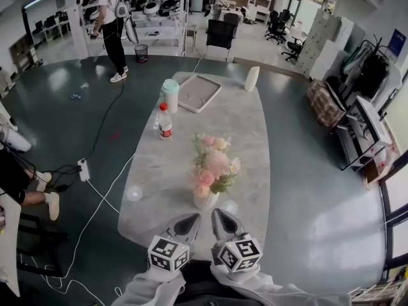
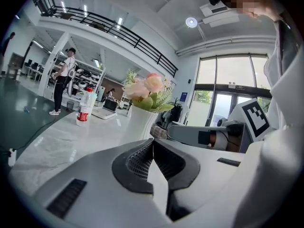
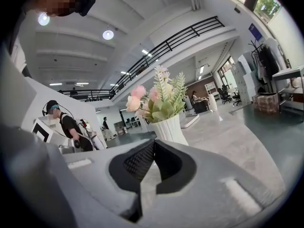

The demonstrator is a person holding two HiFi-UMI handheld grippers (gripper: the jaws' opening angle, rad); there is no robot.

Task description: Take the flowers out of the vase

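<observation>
A white ribbed vase (image 1: 206, 201) holding pink and cream flowers (image 1: 213, 163) stands near the front edge of the marble table (image 1: 255, 139). Both grippers sit just in front of it, side by side and apart from it. My left gripper (image 1: 193, 218) is shut with nothing between its jaws, and my right gripper (image 1: 217, 217) is shut and empty too. In the left gripper view my left gripper (image 2: 153, 140) points at the vase (image 2: 139, 122) under the flowers (image 2: 148, 87). In the right gripper view my right gripper (image 3: 153, 142) faces the vase (image 3: 172, 128) and the flowers (image 3: 159, 98).
Farther back on the table stand a red-labelled bottle (image 1: 165, 122), a green-lidded cup (image 1: 170, 95), a flat tray (image 1: 199, 92) and a white cylinder (image 1: 252, 78). A power strip (image 1: 83, 169) with cables lies on the floor at the left. A person (image 1: 112, 30) stands beyond the table.
</observation>
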